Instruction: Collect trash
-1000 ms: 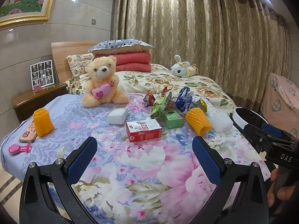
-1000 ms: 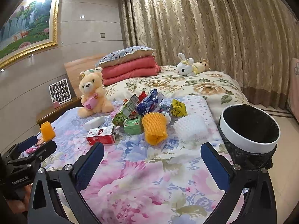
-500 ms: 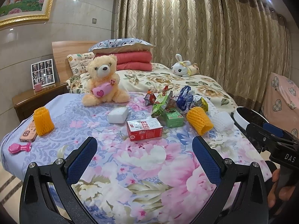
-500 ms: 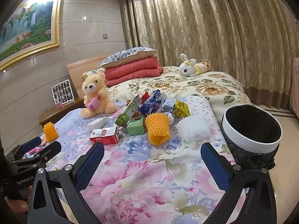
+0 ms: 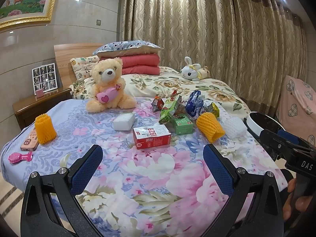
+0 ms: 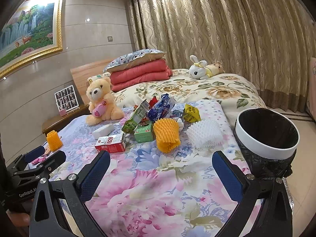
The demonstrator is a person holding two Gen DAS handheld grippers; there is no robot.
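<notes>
Spread wide and holding nothing, the jaws of both grippers hover over the near end of a floral bedspread (image 5: 150, 179). Left gripper (image 5: 151, 163) faces a red carton (image 5: 151, 136) marked 1928, lying flat a little beyond its fingertips; right gripper (image 6: 161, 169) sits over bare quilt, with an orange foam net (image 6: 166, 134) ahead of it.

Trash lies in a loose cluster mid-bed: a green carton (image 5: 182, 125) just beside the red one, crumpled snack wrappers (image 5: 183, 104) piled behind it, a white foam net (image 6: 204, 133) to the right of the orange one, and a white block (image 5: 124, 120) apart to the left. A second orange net (image 5: 45, 128) stands upright near the bed's left edge, beside a phone (image 5: 30, 141) and a pink toy (image 5: 19, 157).

A white-rimmed bin (image 6: 266, 148) lined with a black bag stands off the bed's right side, close to the right gripper. A teddy bear (image 5: 108, 86) sits upright behind the trash; a plush rabbit (image 5: 192, 72) lies farther back near the curtains.
</notes>
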